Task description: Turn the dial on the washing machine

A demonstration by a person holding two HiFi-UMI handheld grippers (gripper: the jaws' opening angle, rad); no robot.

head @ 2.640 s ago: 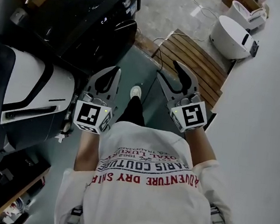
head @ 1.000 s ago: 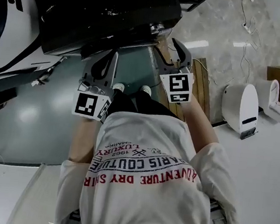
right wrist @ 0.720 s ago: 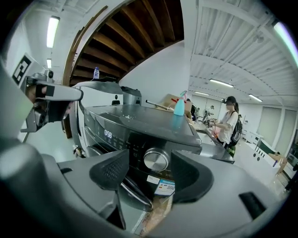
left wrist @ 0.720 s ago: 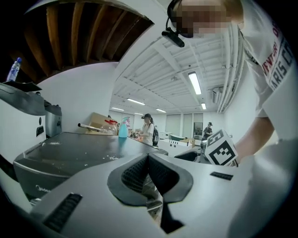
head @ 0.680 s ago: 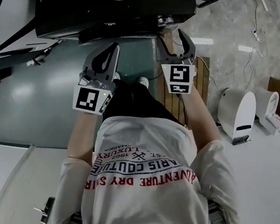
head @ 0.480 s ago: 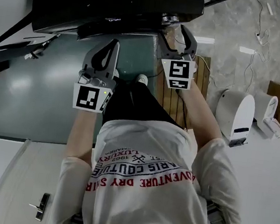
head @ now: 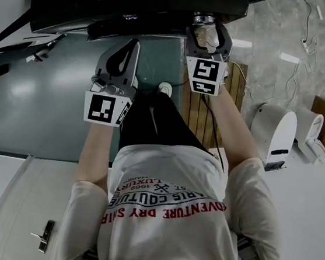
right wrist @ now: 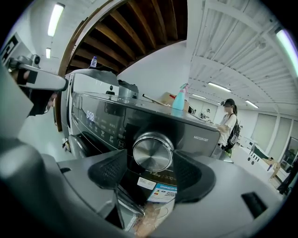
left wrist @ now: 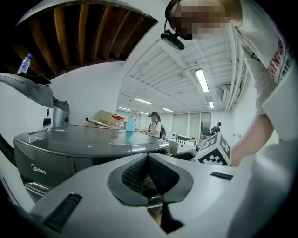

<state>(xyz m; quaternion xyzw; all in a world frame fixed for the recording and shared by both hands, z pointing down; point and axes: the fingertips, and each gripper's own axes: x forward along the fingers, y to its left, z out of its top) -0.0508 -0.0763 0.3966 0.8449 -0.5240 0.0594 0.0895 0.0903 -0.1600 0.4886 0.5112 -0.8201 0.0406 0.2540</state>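
Two claws: right gripper (head: 209, 31) leads at top centre of the head view; left gripper (head: 132, 46) idles to its left.
Right claw state: jaws spread wide, and they have just been opening further; the pads press on nothing (the dial shows framed in the gap between them, untouched).
Left claw state: jaws together, nothing between them.
Dial, place: dial (right wrist: 152, 152) sits at centre of the right gripper view, on the front panel of the washing machine (right wrist: 207, 135), near that panel's right end; lit display digits lie toward the left of the frame.
Dial, look: round knob, brushed silver face, bright ring round the rim, dark panel behind.
Dial, handling (judged): rigid and fixed to the machine, so no weight to carry; the smooth metal-like rim may slip under light pressure; it probably turns in clicks.
Where to grip (judged): opposite sides of the rim, pads square on it, then roll the wrist.
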